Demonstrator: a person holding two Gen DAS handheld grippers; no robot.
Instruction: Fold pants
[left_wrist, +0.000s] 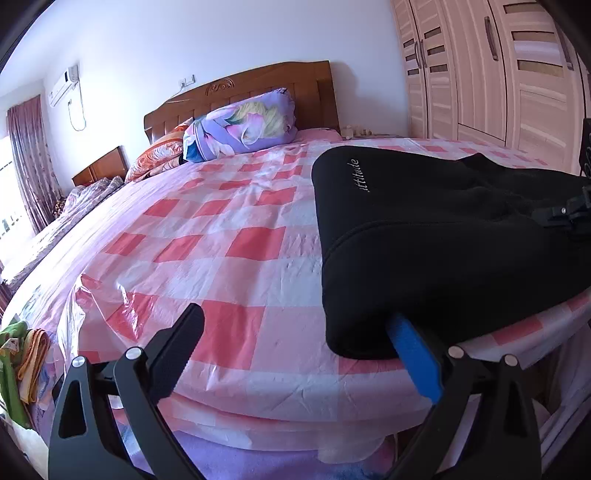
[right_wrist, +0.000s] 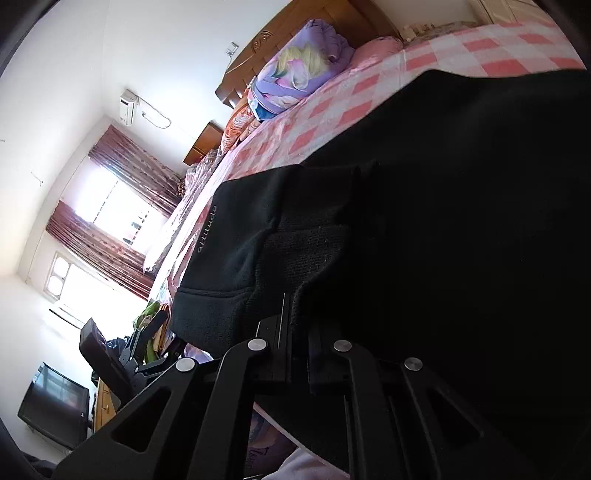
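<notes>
Black pants (left_wrist: 436, 236) with a small white word printed on them lie on the pink checked bed sheet (left_wrist: 229, 236) at the near right of the bed. My left gripper (left_wrist: 295, 332) is open at the bed's front edge; its blue right finger (left_wrist: 417, 354) is tucked under the pants' near corner, its black left finger (left_wrist: 177, 350) stands free over the sheet. In the right wrist view the pants (right_wrist: 443, 206) fill the frame and my right gripper (right_wrist: 299, 321) is shut on a ribbed edge of the pants. The right gripper also shows at the left wrist view's right edge (left_wrist: 565, 214).
A wooden headboard (left_wrist: 258, 88) and a purple floral pillow (left_wrist: 243, 125) are at the far end of the bed. A wardrobe (left_wrist: 491, 70) stands to the right. Green and orange cloths (left_wrist: 22, 354) lie off the bed's left corner. A dark screen (right_wrist: 55, 410) stands by the window.
</notes>
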